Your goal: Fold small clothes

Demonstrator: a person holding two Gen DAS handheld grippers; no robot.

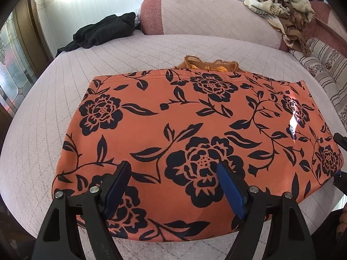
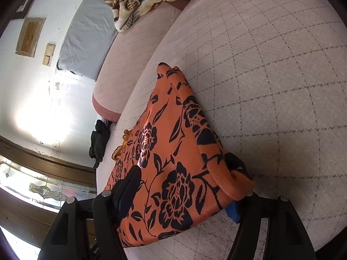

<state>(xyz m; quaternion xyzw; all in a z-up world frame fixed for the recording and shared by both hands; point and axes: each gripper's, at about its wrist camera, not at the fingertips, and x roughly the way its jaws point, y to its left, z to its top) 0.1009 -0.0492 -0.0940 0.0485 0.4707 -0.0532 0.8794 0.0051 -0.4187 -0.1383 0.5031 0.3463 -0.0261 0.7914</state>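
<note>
My right gripper [image 2: 184, 192] straddled the garment's [image 1: 195, 134] corner, far finger half hidden; grip unclear. Left gripper [image 1: 173, 184] spread wide above it, empty.

We see a quilted pale mattress cover [image 1: 54, 112] crossed by a grid of stitched lines. A black garment [image 1: 104, 31] lies crumpled near its far left edge, beside a pink bolster [image 1: 195, 15]. A brown-and-cream floral blanket [image 1: 282, 6] is heaped at the far right, above striped bedding [image 1: 325, 69]. Leaded glass [image 2: 43, 189] shows left.
</note>
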